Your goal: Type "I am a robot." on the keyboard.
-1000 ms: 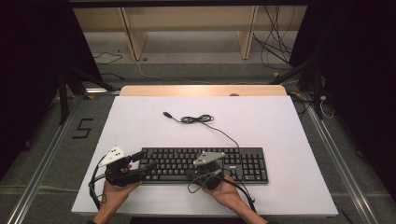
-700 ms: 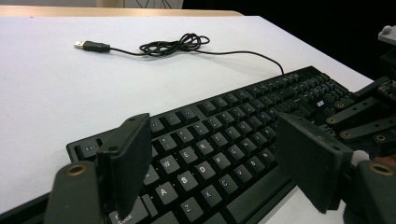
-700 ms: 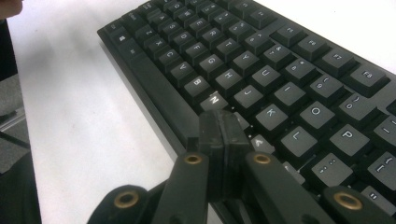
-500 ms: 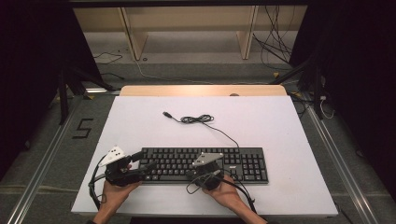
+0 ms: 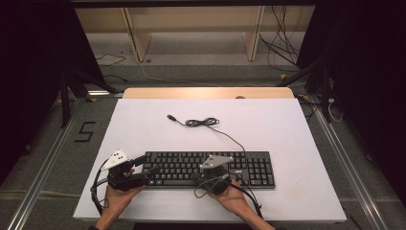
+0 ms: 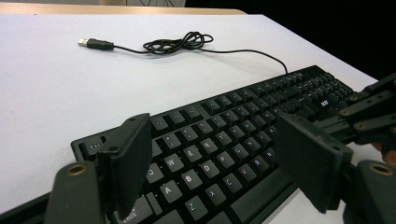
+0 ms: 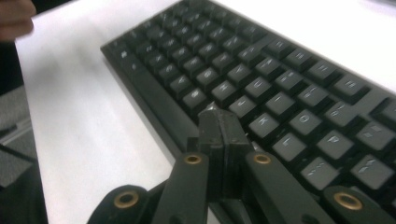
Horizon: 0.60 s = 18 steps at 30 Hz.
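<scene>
1. Black keyboard (image 5: 208, 168) lies along the white table's (image 5: 297, 134) near edge, its cable (image 5: 203, 122) coiled behind.
2. Your left gripper (image 5: 146, 165) is spread over its left end; your right gripper (image 5: 205, 176) is pressed together above the keys.
3. Grey floor (image 5: 52, 143) and wooden shelving (image 5: 191, 28) surround.

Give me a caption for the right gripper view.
Shut right gripper poised over the black keyboard on a white table.

A keyboard (image 5: 210, 167) is laid along the near edge of the counter (image 5: 143, 124). Behind it, near the middle, its coiled cable (image 5: 202, 122) is stretched out. The left gripper (image 5: 146, 165) is held at its left end, the right gripper (image 5: 203, 178) over its near edge
</scene>
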{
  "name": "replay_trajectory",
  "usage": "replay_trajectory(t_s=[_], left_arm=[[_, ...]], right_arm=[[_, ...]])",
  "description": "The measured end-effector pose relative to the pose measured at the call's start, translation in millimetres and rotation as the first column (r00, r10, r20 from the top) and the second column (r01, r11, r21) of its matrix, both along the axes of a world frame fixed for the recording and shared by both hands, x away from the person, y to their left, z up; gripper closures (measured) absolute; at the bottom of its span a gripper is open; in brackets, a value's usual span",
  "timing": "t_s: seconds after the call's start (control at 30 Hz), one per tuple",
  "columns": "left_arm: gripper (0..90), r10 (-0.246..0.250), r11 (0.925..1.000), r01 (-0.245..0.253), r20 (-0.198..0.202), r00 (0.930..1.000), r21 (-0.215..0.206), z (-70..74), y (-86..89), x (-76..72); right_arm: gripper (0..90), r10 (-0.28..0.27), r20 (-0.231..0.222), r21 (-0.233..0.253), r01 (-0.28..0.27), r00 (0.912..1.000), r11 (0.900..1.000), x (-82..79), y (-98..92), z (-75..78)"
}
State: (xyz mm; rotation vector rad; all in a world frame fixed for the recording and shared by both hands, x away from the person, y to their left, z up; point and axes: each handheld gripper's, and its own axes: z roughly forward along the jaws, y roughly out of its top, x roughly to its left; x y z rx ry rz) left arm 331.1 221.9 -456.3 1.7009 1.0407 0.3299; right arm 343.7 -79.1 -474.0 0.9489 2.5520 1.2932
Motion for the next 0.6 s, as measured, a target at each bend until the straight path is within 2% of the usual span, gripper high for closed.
replay_trajectory(t_s=[0.17, 0.6], left_arm=[[27.4, -0.002, 1.0, 0.002, -0.001, 1.0, 0.007, 0.0, -0.6, -0.1], [27.6, -0.003, 0.9999, 0.003, -0.012, 0.9999, 0.013, -0.7, -1.5, 1.2]], right_arm=[[86.6, -0.016, 0.012, 0.048, 0.015, 0.9998, 0.999, 0.3, -8.2, 8.0], [59.3, -0.019, 0.025, 0.098, 0.017, 0.9995, 0.995, -3.3, -24.6, 18.3]])
